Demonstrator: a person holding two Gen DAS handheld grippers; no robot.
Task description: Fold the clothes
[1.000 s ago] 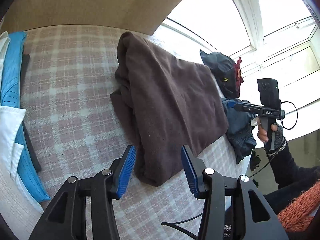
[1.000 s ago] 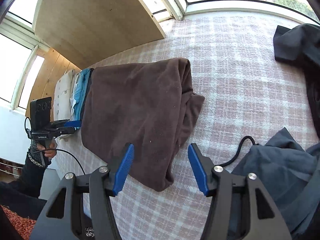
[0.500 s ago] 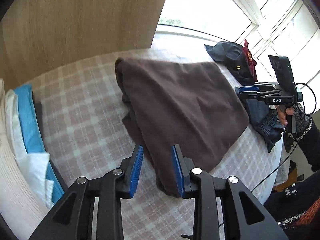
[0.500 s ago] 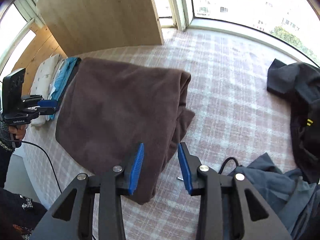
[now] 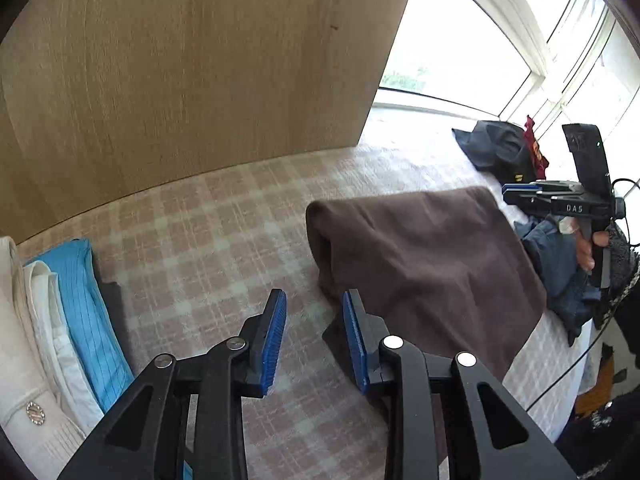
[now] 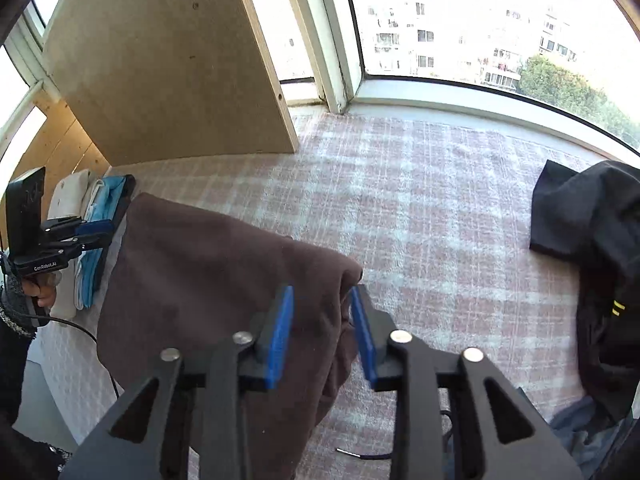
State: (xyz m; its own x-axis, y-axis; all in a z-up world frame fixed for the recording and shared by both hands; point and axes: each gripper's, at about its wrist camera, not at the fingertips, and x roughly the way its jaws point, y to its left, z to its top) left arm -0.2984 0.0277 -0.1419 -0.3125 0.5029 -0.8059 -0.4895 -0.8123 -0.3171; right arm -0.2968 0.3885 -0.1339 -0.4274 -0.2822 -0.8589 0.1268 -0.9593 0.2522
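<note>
A brown folded garment [image 5: 420, 260] lies on the plaid bed cover [image 5: 220, 220]. My left gripper [image 5: 315, 336] is open just left of the garment's near corner, with only plaid cover showing between its blue pads. In the right wrist view, my right gripper [image 6: 322, 332] is open over the brown garment [image 6: 200, 280], whose folded edge shows between the fingers. I cannot tell whether the pads touch the cloth. Each gripper is visible from the other side: the right gripper [image 5: 506, 191] at the garment's far corner and the left gripper [image 6: 108, 228].
Folded clothes in white and blue [image 5: 80, 300] are stacked at the left, also seen as folded clothes [image 6: 96, 216]. A dark garment pile [image 6: 592, 220] and a blue-grey garment [image 5: 560, 272] lie at the right. A wooden panel [image 5: 200, 60] and windows stand behind the bed.
Both grippers have narrowed from wide open and tilted upward. The left gripper moved off the brown garment's corner to its left side. The garment itself stays lying flat.
</note>
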